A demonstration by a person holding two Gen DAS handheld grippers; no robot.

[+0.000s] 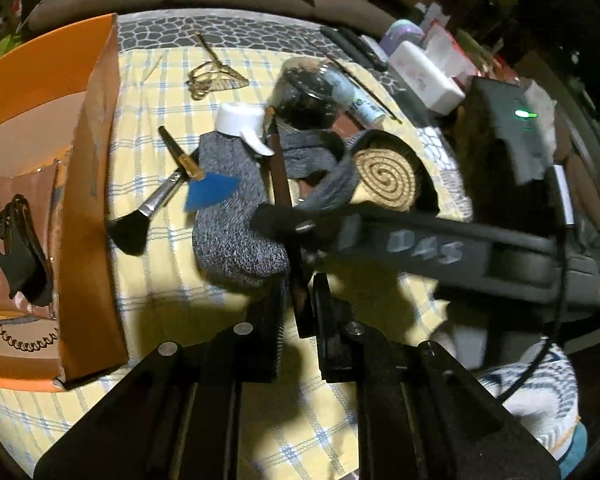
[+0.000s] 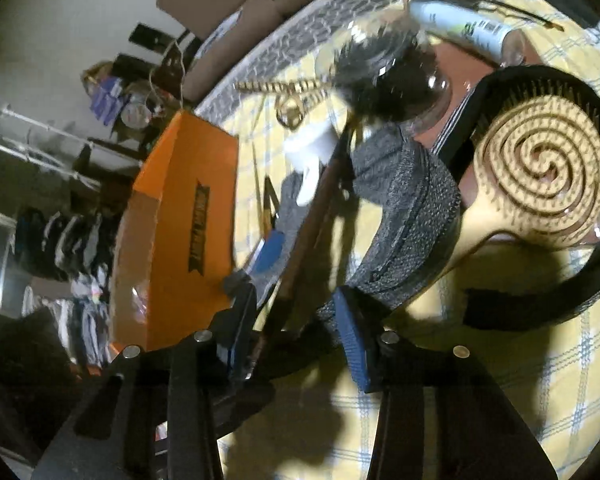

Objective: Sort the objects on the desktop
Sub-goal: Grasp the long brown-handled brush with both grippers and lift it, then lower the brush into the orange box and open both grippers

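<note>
Left wrist view: the left gripper (image 1: 299, 296) is pressed together on the lower end of a thin brown stick (image 1: 278, 168).
Stick, long axis: it runs straight away from the left jaws and up the picture, crossing over a grey sock (image 1: 236, 216).
Stick, place: it is above the yellow checked cloth (image 1: 152, 92), clear of the makeup brush (image 1: 148, 208) lying to its left.
Right wrist view: the right gripper (image 2: 290, 292) straddles the same stick. Its blue pads (image 2: 350, 336) stand spread on either side with gaps showing, so it has no grip on the stick.
Direction from right gripper: the stick sits directly between the fingers and slants up and to the right.
Nearer hand: both are at the stick, but only the left holds it. The right is just beyond the left's hold on the shaft.
Destination (judged): the orange box (image 1: 96, 160) is near, left of the stick, with its top open.
Next move (judged): centre the right pads on the shaft before closing them. An off-centre squeeze may lever the stick out of the left jaws.
</note>
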